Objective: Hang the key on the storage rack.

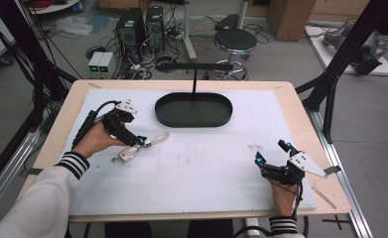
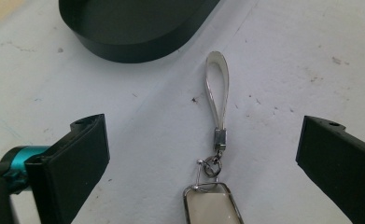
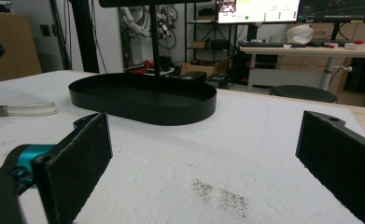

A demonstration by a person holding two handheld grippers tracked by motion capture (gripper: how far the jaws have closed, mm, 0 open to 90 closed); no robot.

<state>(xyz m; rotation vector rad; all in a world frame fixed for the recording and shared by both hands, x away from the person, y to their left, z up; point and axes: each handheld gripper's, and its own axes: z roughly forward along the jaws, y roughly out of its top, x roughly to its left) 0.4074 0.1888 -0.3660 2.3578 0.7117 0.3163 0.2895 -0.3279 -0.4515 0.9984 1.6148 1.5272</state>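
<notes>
One big white sheet (image 1: pixel 201 168) covers the wooden table (image 1: pixel 300 106), and it has small dirty marks on it. Behind the table the grey floor holds two black computer boxes (image 1: pixel 142 27), one round black stool (image 1: pixel 236 39), cardboard boxes and lots of tangled wires. One black oval tray (image 1: pixel 193 110) sits at the far middle of the sheet, with one thin black stand rising behind it. One key fob (image 1: pixel 129 152) with a pale loop strap (image 2: pixel 216 88) lies flat on the sheet, near the tray's left end. Two grippers are here. The left gripper (image 1: pixel 141 141) hangs just over the fob with its jaws wide apart, one on each side, not touching it. The right gripper (image 1: pixel 271 152) rests near the right front corner, jaws spread and holding nothing.
</notes>
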